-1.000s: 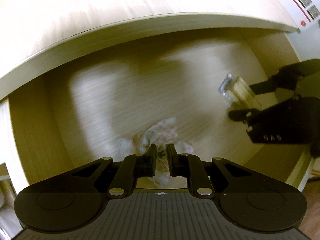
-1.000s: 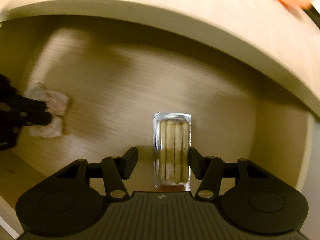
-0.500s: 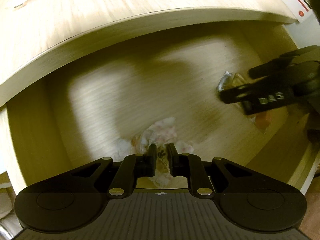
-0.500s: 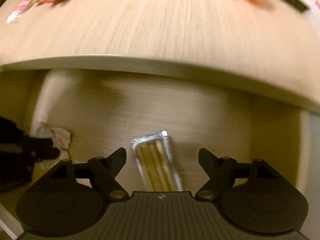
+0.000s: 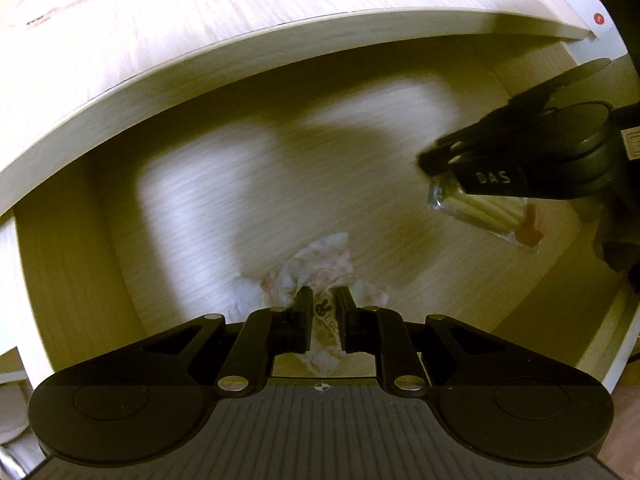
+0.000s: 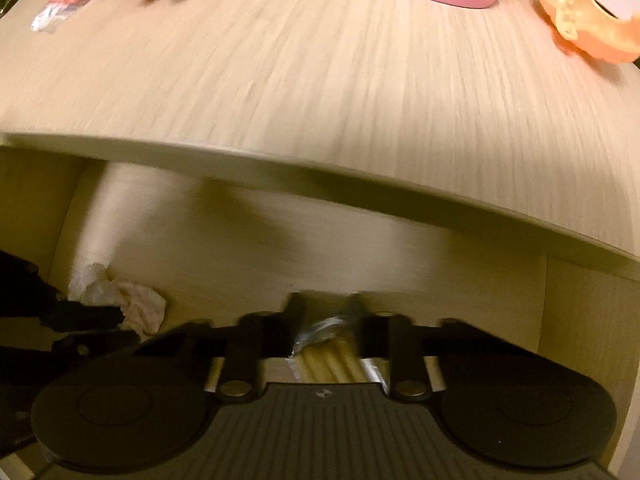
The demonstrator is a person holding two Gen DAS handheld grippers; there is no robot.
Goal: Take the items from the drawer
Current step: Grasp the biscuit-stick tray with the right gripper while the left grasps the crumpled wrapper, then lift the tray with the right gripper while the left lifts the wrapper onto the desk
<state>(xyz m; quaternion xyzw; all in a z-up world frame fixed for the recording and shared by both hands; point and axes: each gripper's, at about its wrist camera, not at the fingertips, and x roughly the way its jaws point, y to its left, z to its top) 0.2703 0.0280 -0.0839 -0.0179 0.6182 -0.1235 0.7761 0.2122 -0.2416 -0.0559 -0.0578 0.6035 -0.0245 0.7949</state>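
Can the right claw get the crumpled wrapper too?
Probably not right now. The right claw is already shut on the packet of sticks, so it is full. The crumpled wrapper is also pinched in the left claw, inside the drawer.

Both the left gripper [image 5: 324, 312] and the right gripper [image 6: 326, 320] have their jaws pinched nearly together.

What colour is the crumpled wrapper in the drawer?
The wrapper is white with pink spots, and a small bunny print. It shows best in the left wrist view.
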